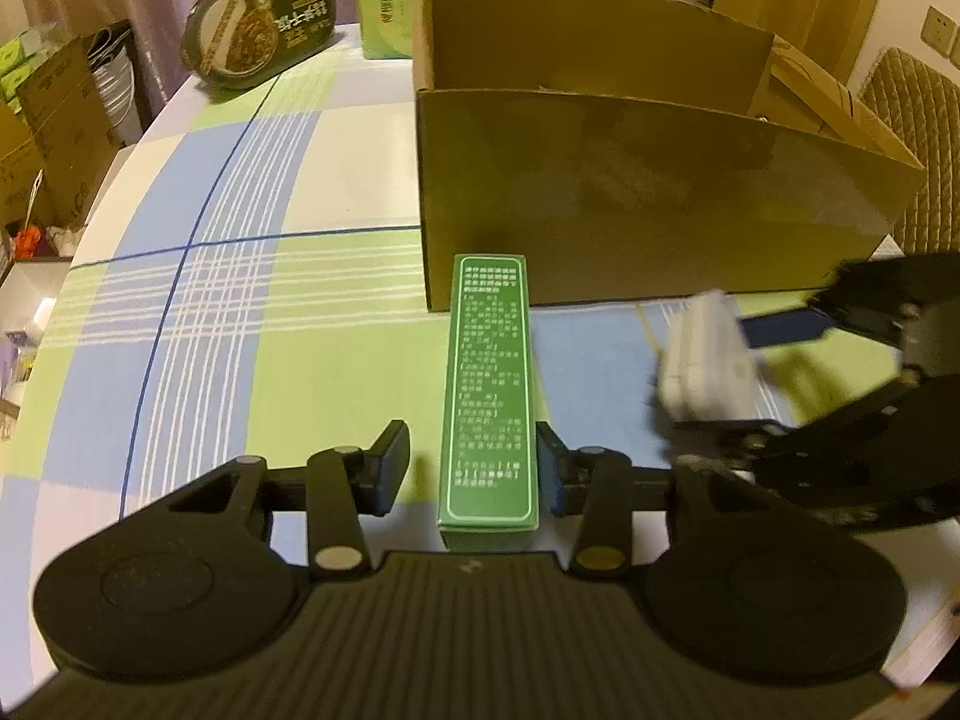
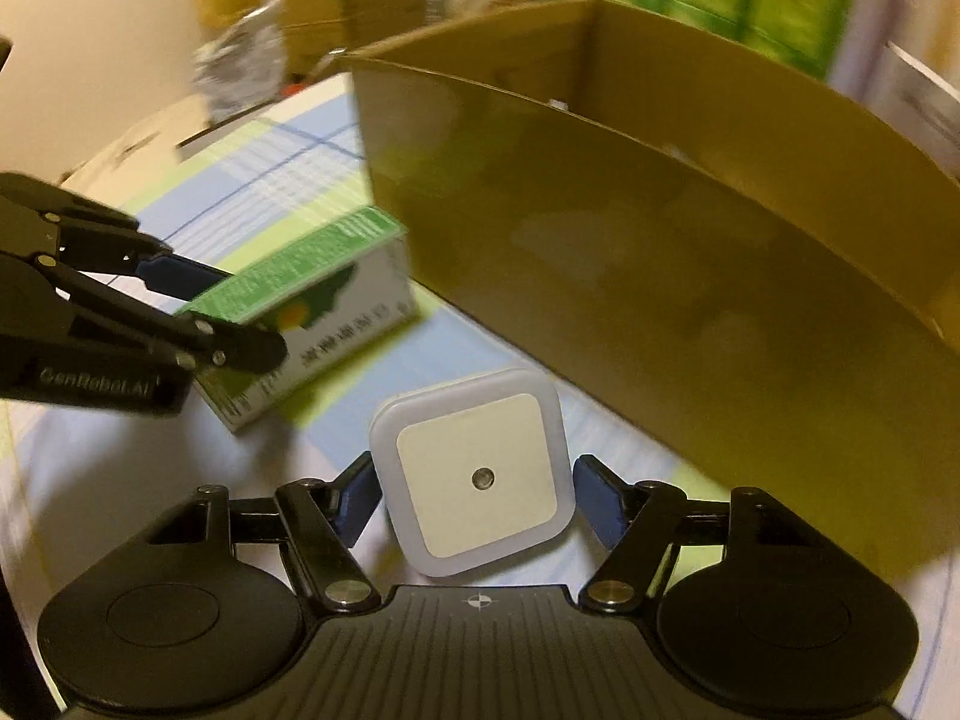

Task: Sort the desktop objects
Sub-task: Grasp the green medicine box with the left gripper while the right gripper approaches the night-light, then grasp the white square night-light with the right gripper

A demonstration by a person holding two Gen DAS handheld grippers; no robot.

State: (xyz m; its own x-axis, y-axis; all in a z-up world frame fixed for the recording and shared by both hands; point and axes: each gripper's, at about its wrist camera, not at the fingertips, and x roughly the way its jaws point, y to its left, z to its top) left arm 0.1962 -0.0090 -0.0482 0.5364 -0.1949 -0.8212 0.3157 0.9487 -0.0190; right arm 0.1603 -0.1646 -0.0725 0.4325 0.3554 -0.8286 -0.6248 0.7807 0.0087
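Two grippers are working over the checked tablecloth [image 1: 228, 324]. We are holding our left gripper [image 1: 474, 468] around a long green carton [image 1: 489, 384] lying on the cloth just before the cardboard box [image 1: 648, 204]; its pads sit spread, one side touching, the other apart. We are clasping a square white night light [image 2: 474, 471] in our right gripper [image 2: 477, 501], beside the box wall, its picture blurred.
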